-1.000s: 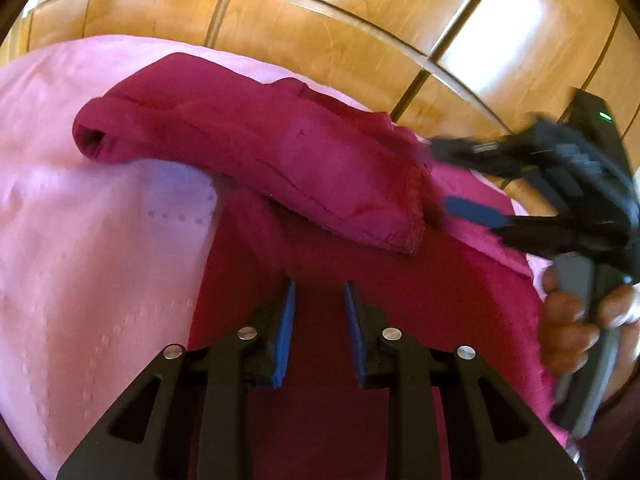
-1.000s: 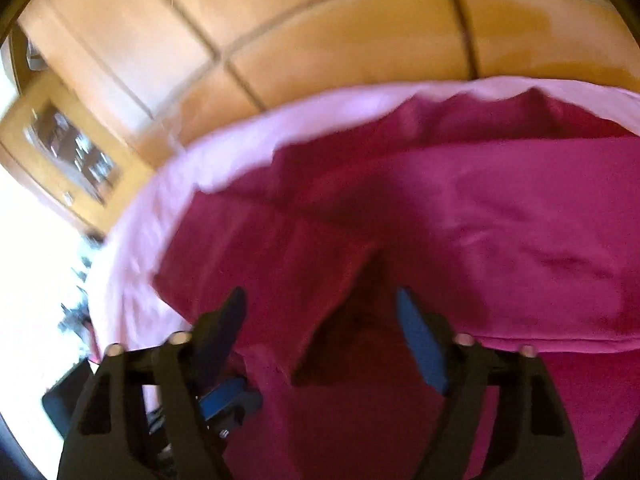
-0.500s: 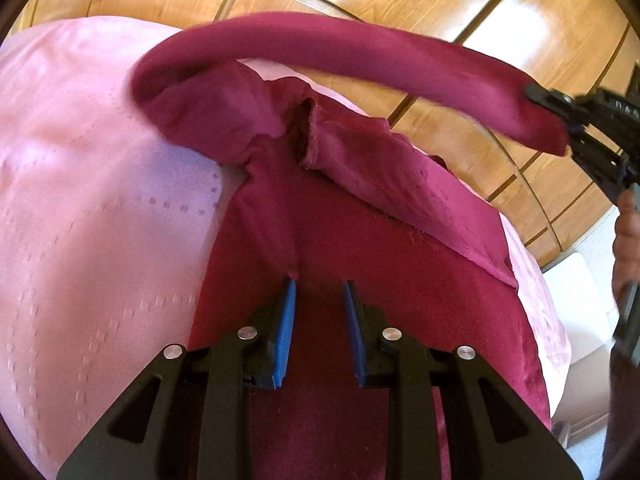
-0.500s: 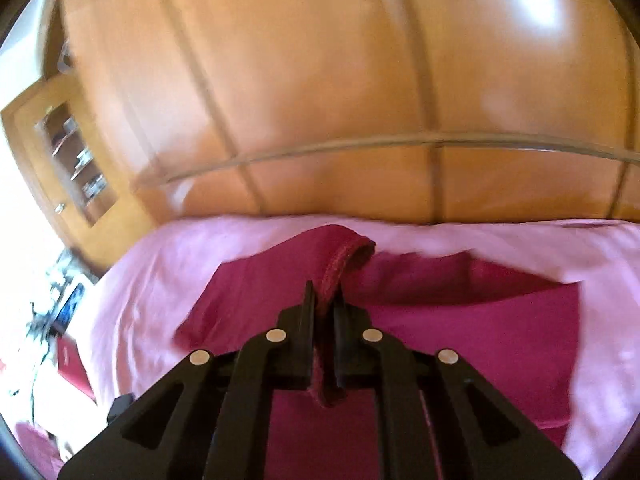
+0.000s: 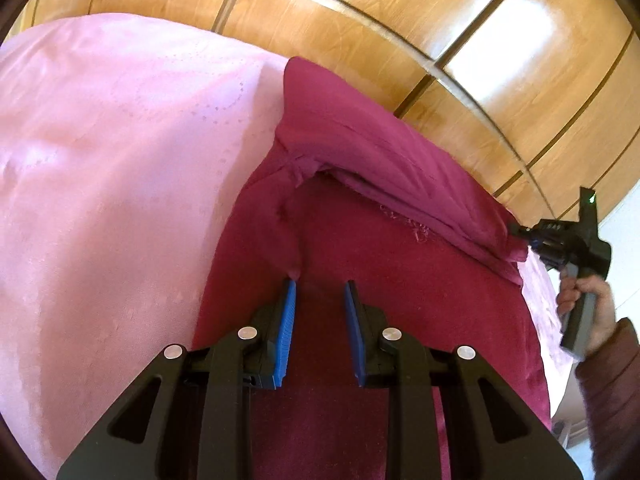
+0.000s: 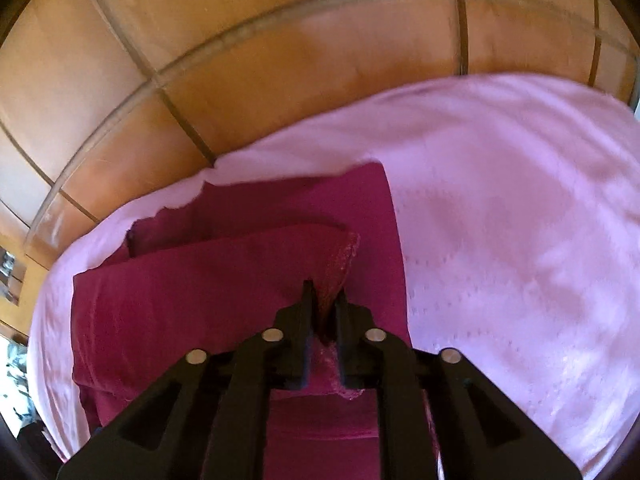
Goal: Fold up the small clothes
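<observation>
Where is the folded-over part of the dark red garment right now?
In the left view, the flap lies across the garment's far side, near the wooden wall, with its end between the right gripper's fingers.

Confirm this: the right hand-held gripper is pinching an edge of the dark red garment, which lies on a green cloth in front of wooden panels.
One detail is off: the cloth under the garment is pink, not green, as the right wrist view shows. The rest stands: the right hand-held gripper has a fold of the dark red garment between its fingers, with wooden panels behind.
</observation>
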Available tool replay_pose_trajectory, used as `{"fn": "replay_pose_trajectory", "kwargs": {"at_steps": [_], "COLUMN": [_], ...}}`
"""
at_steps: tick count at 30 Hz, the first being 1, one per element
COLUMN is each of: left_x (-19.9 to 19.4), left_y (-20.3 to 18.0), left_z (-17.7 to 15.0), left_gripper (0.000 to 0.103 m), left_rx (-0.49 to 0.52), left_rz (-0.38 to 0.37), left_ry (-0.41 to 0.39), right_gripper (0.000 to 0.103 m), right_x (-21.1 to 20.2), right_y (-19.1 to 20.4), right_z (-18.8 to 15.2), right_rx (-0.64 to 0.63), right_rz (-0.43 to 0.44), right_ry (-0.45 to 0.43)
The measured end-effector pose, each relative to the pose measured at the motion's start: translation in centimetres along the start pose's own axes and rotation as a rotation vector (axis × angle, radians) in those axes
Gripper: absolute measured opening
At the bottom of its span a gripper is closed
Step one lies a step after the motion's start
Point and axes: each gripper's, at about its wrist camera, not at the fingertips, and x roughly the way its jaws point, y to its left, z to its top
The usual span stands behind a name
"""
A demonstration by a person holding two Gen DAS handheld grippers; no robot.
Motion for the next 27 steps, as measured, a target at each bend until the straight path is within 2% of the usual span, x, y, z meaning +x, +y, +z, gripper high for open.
{"fn": "replay_pose_trajectory", "kwargs": {"at_steps": [1, 3, 5, 9, 11, 14, 18, 21, 22, 23, 25, 27], "left_x": [-0.3, -1.4, -2.4, -3.0, -2.2, -0.4, 3.3, 6.6, 8.0, 8.7, 8.7, 8.6], "left_y": [-0.3, -1.2, -1.8, -3.5, -4.6, -6.4, -7.2, -5.1, -3.8, -2.8, -1.1, -0.9], "left_z": [0.2, 0.9, 1.6, 4.7, 6.3, 8.7, 11.9, 12.5, 12.2, 11.7, 10.7, 10.6], "left_gripper": [0.024, 0.024, 0.024, 0.024, 0.024, 0.024, 0.024, 0.024, 0.024, 0.024, 0.022, 0.021], "left_rx": [0.009, 0.041, 0.069, 0.101, 0.118, 0.171, 0.174, 0.147, 0.123, 0.101, 0.059, 0.039], "left_rz": [0.013, 0.022, 0.021, 0.0, 0.001, 0.039, 0.075, 0.139, 0.15, 0.144, 0.075, 0.076], "left_ry": [0.011, -0.001, -0.038, -0.11, -0.127, -0.156, -0.122, -0.05, -0.009, 0.009, -0.037, -0.044], "right_gripper": [0.038, 0.052, 0.054, 0.057, 0.059, 0.063, 0.076, 0.08, 0.081, 0.081, 0.082, 0.083], "right_x": [0.0, -0.6, -2.0, -3.8, -3.7, -1.8, 0.9, 3.5, 3.8, 3.8, 4.0, 4.2], "right_y": [-0.2, -0.7, -0.6, 1.9, 3.7, 6.2, 6.1, 4.7, 4.3, 4.3, 4.4, 4.3], "right_z": [-0.2, -0.5, -0.8, -1.4, -1.9, -2.2, -2.4, -3.2, -4.0, -4.4, -4.4, -4.4], "right_rx": [0.004, -0.002, -0.018, -0.098, -0.169, -0.264, -0.286, -0.278, -0.289, -0.293, -0.296, -0.295], "right_rz": [-0.011, -0.017, -0.019, 0.044, 0.06, 0.021, -0.066, -0.096, -0.083, -0.08, -0.082, -0.076], "right_ry": [-0.003, -0.03, -0.075, -0.128, -0.123, -0.115, -0.111, -0.09, -0.129, -0.147, -0.149, -0.148]}}
